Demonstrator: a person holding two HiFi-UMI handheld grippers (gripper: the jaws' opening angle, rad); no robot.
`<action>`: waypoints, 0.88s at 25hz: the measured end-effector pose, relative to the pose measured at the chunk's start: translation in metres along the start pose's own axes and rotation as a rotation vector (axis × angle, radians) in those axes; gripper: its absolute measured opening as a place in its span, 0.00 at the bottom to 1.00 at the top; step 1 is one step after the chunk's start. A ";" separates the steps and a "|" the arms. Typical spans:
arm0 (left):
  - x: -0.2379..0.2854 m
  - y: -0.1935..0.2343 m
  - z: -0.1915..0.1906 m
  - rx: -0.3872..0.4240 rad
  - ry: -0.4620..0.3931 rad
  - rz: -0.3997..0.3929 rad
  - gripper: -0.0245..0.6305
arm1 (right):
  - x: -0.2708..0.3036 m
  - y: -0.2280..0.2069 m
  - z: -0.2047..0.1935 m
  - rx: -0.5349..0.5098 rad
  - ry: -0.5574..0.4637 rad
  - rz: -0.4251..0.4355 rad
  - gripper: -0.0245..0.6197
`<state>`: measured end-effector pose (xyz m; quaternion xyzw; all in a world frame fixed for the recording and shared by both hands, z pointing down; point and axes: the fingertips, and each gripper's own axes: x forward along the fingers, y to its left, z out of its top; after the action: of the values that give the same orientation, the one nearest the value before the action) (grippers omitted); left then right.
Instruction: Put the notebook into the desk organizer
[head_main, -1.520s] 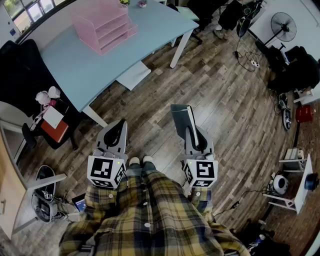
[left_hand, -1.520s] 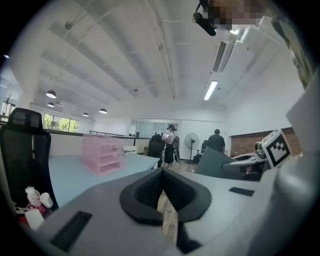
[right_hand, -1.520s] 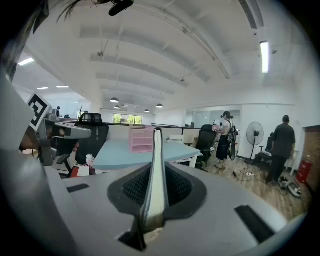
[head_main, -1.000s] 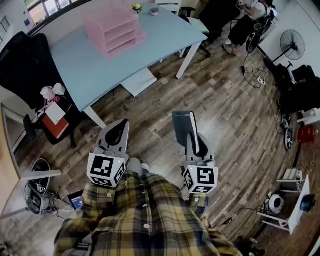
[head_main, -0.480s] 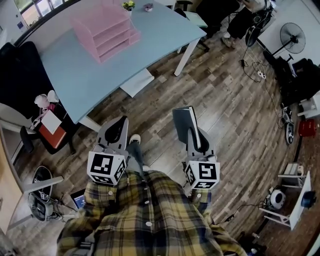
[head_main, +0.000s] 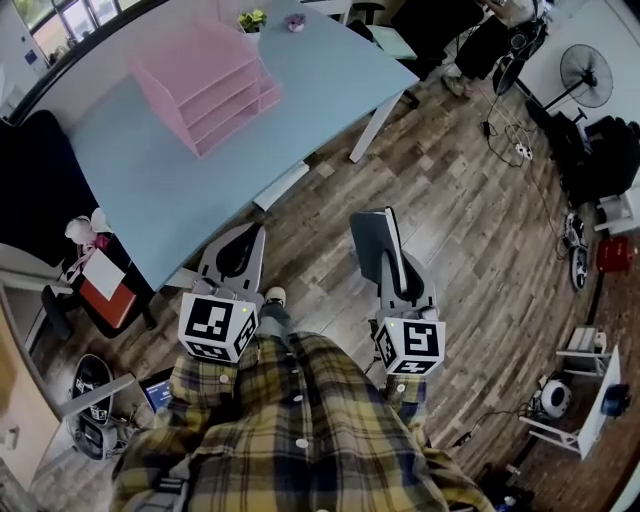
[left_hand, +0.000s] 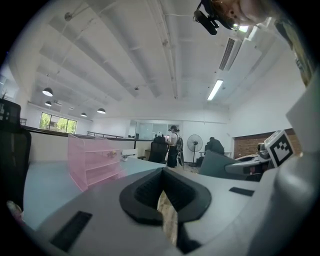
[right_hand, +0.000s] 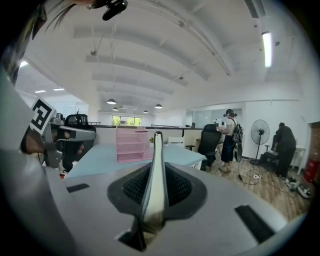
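A pink tiered desk organizer (head_main: 205, 85) stands at the back of a light blue desk (head_main: 150, 190). My right gripper (head_main: 392, 262) is shut on a grey notebook (head_main: 368, 245), held upright on its edge above the wooden floor, short of the desk. In the right gripper view the notebook (right_hand: 156, 175) rises edge-on between the jaws, with the organizer (right_hand: 134, 145) far behind it. My left gripper (head_main: 248, 235) hangs shut and empty near the desk's front edge. From the left gripper view the organizer (left_hand: 92, 162) shows ahead at the left.
A black office chair (head_main: 35, 190) stands left of the desk, with a small stool holding red and white items (head_main: 105, 285) near it. Two little plant pots (head_main: 250, 18) sit at the desk's back. A standing fan (head_main: 585, 70) and cables are at the right.
The view has moved toward the desk: the desk and organizer are nearer and larger. Both grippers have come forward with it, the notebook still in the right one.
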<state>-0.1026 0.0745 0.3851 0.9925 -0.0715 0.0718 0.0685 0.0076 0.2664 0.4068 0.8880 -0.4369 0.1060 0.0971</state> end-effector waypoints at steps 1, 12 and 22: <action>0.005 0.005 0.002 0.001 -0.001 -0.003 0.03 | 0.006 0.000 0.003 0.002 0.000 -0.003 0.13; 0.048 0.059 0.017 0.004 -0.007 -0.006 0.03 | 0.072 0.004 0.023 0.007 -0.004 -0.015 0.13; 0.060 0.105 0.017 -0.026 0.001 0.040 0.03 | 0.121 0.026 0.038 -0.013 0.006 0.036 0.13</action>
<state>-0.0574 -0.0392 0.3912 0.9899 -0.0922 0.0728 0.0798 0.0632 0.1497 0.4055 0.8789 -0.4533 0.1075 0.1020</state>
